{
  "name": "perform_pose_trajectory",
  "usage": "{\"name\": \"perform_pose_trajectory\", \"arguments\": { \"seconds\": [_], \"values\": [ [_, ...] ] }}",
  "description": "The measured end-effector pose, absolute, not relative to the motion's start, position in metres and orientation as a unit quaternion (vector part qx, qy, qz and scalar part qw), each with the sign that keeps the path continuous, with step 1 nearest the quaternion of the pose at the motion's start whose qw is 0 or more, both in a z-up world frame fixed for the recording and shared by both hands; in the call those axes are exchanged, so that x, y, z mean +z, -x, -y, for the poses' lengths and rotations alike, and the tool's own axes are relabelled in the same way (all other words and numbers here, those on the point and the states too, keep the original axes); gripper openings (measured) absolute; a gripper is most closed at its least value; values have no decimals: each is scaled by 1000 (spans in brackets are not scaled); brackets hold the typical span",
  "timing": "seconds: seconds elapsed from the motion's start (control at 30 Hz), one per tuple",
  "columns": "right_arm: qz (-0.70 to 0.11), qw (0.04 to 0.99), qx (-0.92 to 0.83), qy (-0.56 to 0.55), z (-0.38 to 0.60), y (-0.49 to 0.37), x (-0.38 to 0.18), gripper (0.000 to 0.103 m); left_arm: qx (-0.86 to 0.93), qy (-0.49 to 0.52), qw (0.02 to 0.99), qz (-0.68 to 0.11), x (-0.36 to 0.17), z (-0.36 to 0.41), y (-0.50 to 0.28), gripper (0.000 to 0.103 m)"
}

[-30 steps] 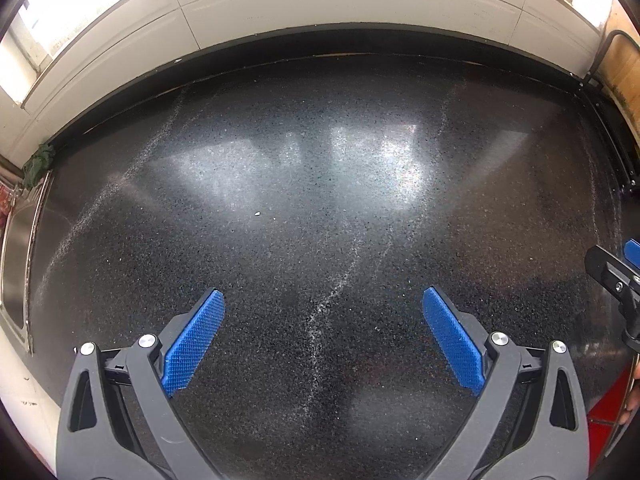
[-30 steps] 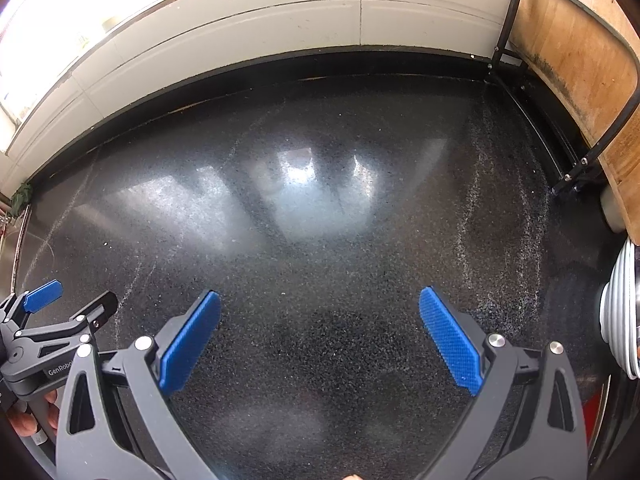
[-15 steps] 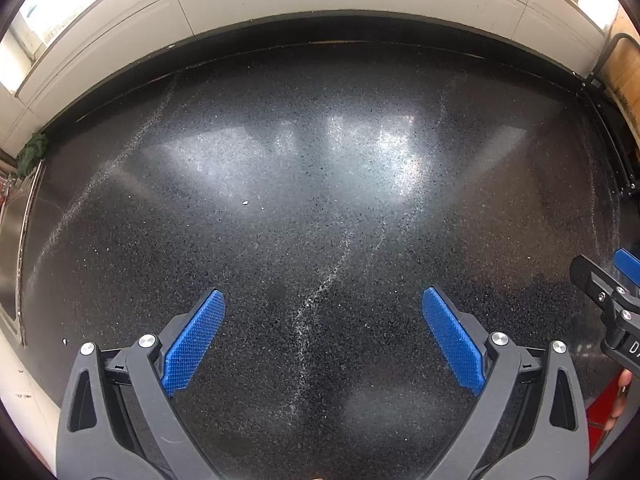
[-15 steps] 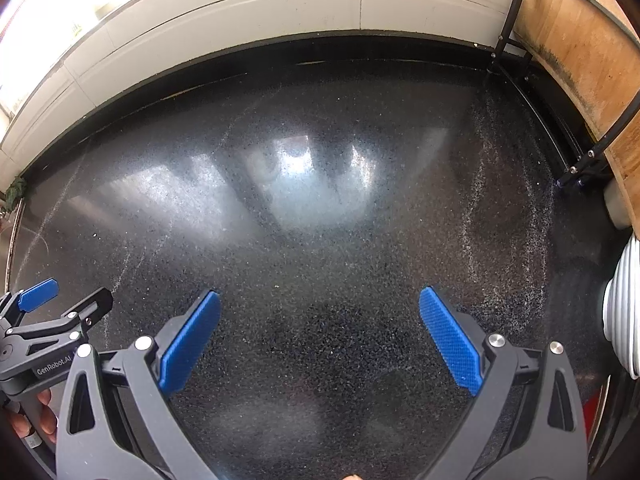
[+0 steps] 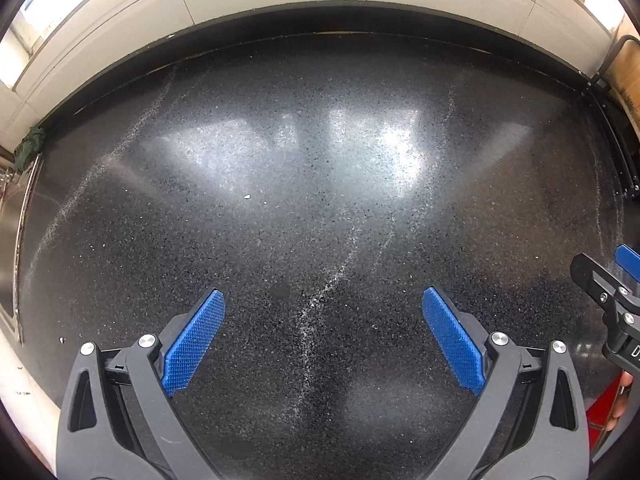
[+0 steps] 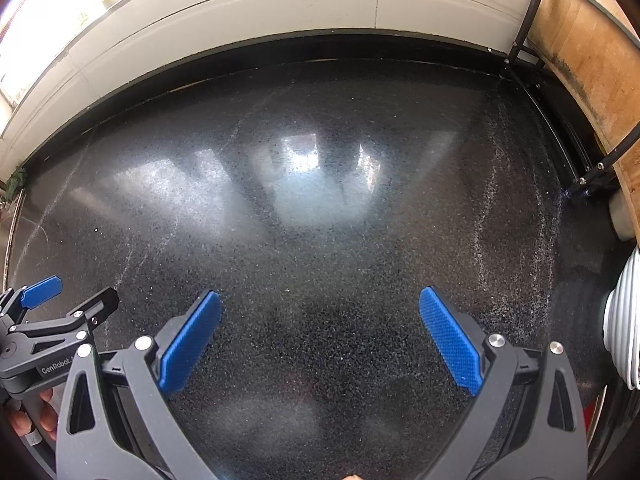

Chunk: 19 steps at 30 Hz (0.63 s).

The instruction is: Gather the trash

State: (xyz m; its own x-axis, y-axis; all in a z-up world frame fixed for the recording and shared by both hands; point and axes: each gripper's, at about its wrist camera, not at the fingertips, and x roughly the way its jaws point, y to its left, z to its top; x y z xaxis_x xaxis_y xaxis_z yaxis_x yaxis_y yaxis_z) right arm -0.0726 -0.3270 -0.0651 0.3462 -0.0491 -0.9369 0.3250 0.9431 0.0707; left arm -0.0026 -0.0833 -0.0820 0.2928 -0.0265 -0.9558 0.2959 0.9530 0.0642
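My left gripper (image 5: 323,332) is spread wide with nothing between its 2 blue pads (image 5: 194,344), hanging over the black speckled countertop (image 5: 320,208). My right gripper (image 6: 320,334) is just as wide and just as empty, its pads (image 6: 450,346) apart over the same stone. The only trash I can make out is a tiny white crumb (image 5: 247,196), well ahead of my left jaws and slightly left of their centre line; it is too small to tell which way its long axis runs. A pale dusty streak (image 5: 320,300) runs away from between my left jaws, slanting forward and to the right. To the far left of those jaws sits a steel sink (image 5: 12,240); its inside is out of sight. Beside my right jaws, at the far right, stands a stack of white plates (image 6: 624,320), and ahead of it a wooden board (image 6: 592,52) in a black rack
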Motion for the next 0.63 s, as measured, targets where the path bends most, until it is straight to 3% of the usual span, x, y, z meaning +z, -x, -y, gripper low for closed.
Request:
{"name": "perform_pose_trajectory", "arguments": {
  "seconds": [0.63],
  "values": [
    [-553, 818, -104, -116, 321, 66, -55, 96, -120, -104, 812, -562, -67, 86, 0, 96]
  ]
}}
